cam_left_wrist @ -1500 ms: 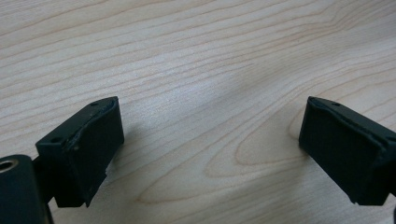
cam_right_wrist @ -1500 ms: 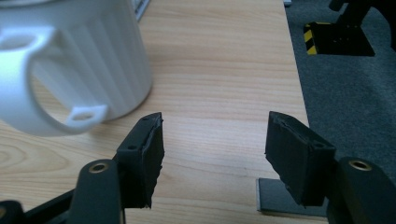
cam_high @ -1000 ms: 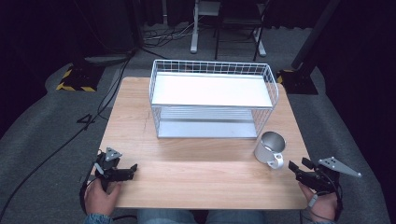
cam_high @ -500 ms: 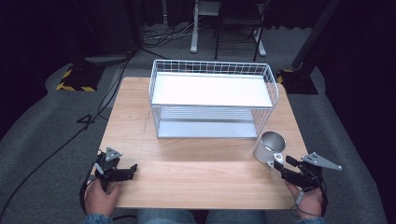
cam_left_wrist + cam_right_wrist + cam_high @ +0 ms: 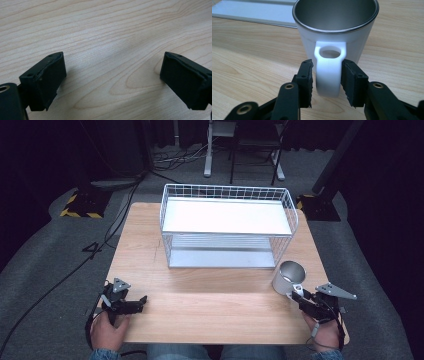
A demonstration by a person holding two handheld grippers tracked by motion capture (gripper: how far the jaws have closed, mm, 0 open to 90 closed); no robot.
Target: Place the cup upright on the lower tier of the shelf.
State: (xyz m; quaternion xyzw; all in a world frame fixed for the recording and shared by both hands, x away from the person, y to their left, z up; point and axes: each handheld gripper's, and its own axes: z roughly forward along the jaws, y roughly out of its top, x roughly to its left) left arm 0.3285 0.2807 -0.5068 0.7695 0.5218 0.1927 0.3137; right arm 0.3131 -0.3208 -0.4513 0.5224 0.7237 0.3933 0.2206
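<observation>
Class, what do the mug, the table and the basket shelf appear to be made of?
Mug: brushed steel inside, judging by the grey sheen; glossy white outside and handle, perhaps plastic. Table: pale wood or laminate, visible grain. Basket shelf: white-coated wire grid.

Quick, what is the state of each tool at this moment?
Left tool: open, nothing between its jaws, over bare table.
Right tool: jaws either side of the mug handle; whether they grip it cannot be told.

Mug [image 5: 337,32] base hidden behind handle [image 5: 329,72]; can't tell if right hand-held gripper [image 5: 327,83] pads touch it.
</observation>
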